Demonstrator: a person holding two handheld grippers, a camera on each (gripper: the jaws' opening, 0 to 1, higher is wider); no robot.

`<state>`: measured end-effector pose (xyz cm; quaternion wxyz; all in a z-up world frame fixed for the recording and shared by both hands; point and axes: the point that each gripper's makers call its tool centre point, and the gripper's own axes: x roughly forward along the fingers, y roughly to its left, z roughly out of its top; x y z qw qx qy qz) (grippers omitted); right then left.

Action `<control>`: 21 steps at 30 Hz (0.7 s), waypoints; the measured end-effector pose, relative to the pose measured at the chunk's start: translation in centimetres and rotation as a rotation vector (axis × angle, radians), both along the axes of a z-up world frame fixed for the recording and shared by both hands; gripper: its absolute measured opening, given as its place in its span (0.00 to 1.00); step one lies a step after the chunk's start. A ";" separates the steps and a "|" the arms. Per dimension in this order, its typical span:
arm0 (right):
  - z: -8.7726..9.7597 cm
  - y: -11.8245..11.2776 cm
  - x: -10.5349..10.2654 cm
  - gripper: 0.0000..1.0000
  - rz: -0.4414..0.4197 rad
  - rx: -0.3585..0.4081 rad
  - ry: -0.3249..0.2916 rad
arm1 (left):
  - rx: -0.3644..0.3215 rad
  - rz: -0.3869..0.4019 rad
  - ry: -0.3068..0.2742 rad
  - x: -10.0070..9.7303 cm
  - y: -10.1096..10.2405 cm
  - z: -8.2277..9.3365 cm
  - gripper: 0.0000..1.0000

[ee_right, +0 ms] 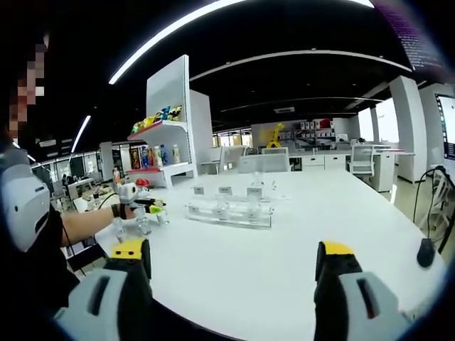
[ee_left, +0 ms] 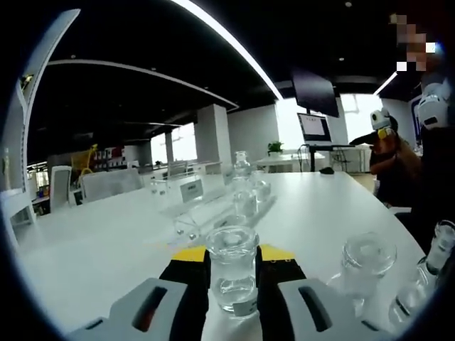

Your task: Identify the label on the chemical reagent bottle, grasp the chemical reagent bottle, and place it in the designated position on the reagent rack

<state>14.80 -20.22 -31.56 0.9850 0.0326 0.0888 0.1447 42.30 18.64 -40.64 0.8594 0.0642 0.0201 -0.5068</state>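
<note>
**Left tongs already had the bottle, rack was dead ahead**

So the reagent bottle (ee_left: 233,273) sat upright between the left tongs (ee_left: 233,298), both jaws pressed up against its sides, clamped on it by the look of things. Clear glass, clear liquid inside, a small label low down that was too tiny to read. Its long axis ran vertical, straight up out of the jaws, and I couldn't tell if its base was on the tabletop (ee_left: 92,256) or just off it.

The thing that mattered: the clear reagent rack (ee_left: 213,209) lay directly forward of the left tongs, a bit beyond the bottle, with another bottle (ee_left: 242,169) standing at its far end. So my guess was a straight push forward and set down, no crossing over.

More glass bottles (ee_left: 366,263) stood off to the right of the left tongs, near enough to clip on a sloppy swing.

The right tongs (ee_right: 234,266) were spread wide with nothing between them, and the rack (ee_right: 231,212) was well ahead of them. Left hand was clearly the nearer one.
</note>
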 end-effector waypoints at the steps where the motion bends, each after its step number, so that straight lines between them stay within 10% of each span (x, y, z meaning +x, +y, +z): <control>1: 0.0 0.0 0.0 0.92 -0.002 -0.003 0.004 | -0.002 0.001 -0.002 0.0 0.0 0.0 0.25; 21: 0.4 -0.6 -0.5 0.91 -0.019 -0.016 -0.006 | -0.018 0.017 0.013 -0.3 -0.2 0.1 0.24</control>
